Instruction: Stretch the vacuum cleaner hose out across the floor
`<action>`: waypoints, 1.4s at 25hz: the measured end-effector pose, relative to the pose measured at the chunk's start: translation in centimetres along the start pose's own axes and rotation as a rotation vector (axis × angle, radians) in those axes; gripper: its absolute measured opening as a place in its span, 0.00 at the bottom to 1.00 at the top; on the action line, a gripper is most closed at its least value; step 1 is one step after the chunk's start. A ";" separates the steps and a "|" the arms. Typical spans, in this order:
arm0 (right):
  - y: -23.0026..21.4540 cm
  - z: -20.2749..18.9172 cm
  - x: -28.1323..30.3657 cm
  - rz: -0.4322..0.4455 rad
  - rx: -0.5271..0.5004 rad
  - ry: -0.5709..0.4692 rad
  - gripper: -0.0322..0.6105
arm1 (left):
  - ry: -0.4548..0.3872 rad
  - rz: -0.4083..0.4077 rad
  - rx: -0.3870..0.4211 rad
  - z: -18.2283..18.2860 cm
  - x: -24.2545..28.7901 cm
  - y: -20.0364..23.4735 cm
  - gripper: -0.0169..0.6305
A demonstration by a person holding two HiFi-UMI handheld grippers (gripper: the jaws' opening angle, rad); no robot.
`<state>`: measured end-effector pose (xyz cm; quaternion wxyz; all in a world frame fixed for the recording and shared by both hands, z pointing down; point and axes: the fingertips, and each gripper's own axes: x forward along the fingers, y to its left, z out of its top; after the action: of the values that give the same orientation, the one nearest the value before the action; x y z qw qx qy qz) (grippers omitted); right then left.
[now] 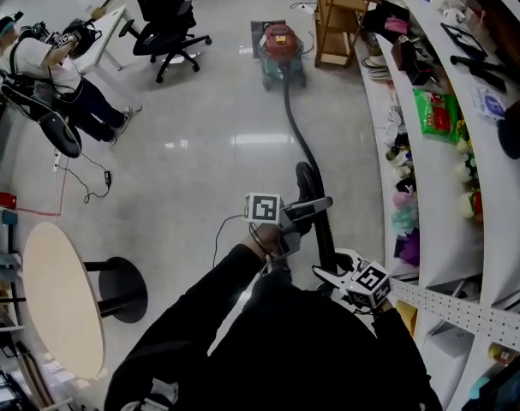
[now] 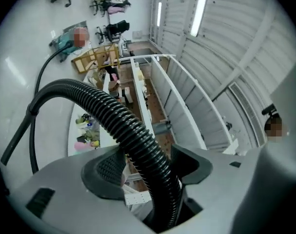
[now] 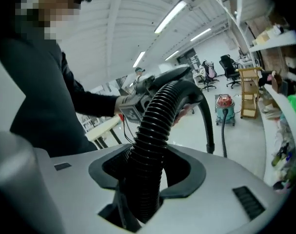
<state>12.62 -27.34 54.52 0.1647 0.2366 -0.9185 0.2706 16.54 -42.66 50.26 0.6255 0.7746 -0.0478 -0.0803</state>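
A red and green vacuum cleaner (image 1: pixel 281 48) stands far across the floor. Its black ribbed hose (image 1: pixel 295 127) runs from it along the floor, then arches up to both grippers. My left gripper (image 1: pixel 307 211) holds its jaws around the top of the arch. In the left gripper view the hose (image 2: pixel 113 113) passes between that gripper's (image 2: pixel 145 167) jaws, with a gap beside the left pad (image 2: pixel 106 167). Nearer my body, my right gripper (image 1: pixel 332 274) is shut on the hose. The right gripper view shows the hose (image 3: pixel 157 116) clamped in that gripper (image 3: pixel 148 172).
Long white shelves (image 1: pixel 431 144) full of goods run down the right side. A wooden cart (image 1: pixel 337 15) stands beside the vacuum cleaner. Farther left are an office chair (image 1: pixel 165 24) and a person (image 1: pixel 45 67). A round table (image 1: pixel 58 298) and a black stool (image 1: pixel 122 289) are near left.
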 end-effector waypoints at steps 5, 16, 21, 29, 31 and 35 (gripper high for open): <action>2.8 -10.6 -3.1 -0.029 -0.258 0.263 0.55 | 0.112 0.052 0.203 -9.9 2.8 -2.4 0.40; 3.1 -5.5 -15.5 0.085 0.333 -0.317 0.59 | 0.502 0.172 0.599 -26.4 0.1 -2.2 0.34; 1.1 -3.2 -12.7 0.077 0.479 -0.279 0.59 | 0.656 0.180 0.723 -32.9 -1.9 -1.6 0.34; 10.4 -4.1 -4.2 0.120 0.646 -0.322 0.43 | 0.878 0.194 0.918 -39.4 -13.7 -0.2 0.35; 12.7 -4.7 -2.5 0.104 0.665 -0.330 0.40 | 0.937 0.179 0.979 -40.4 -16.8 0.5 0.35; 16.4 -5.5 -1.5 0.084 0.665 -0.382 0.34 | 0.935 0.173 1.028 -41.7 -20.2 0.9 0.35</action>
<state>6.18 -11.50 51.36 -0.1065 0.2854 -0.8035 0.5114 4.44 0.77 61.03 0.1387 0.9191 0.1327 0.3442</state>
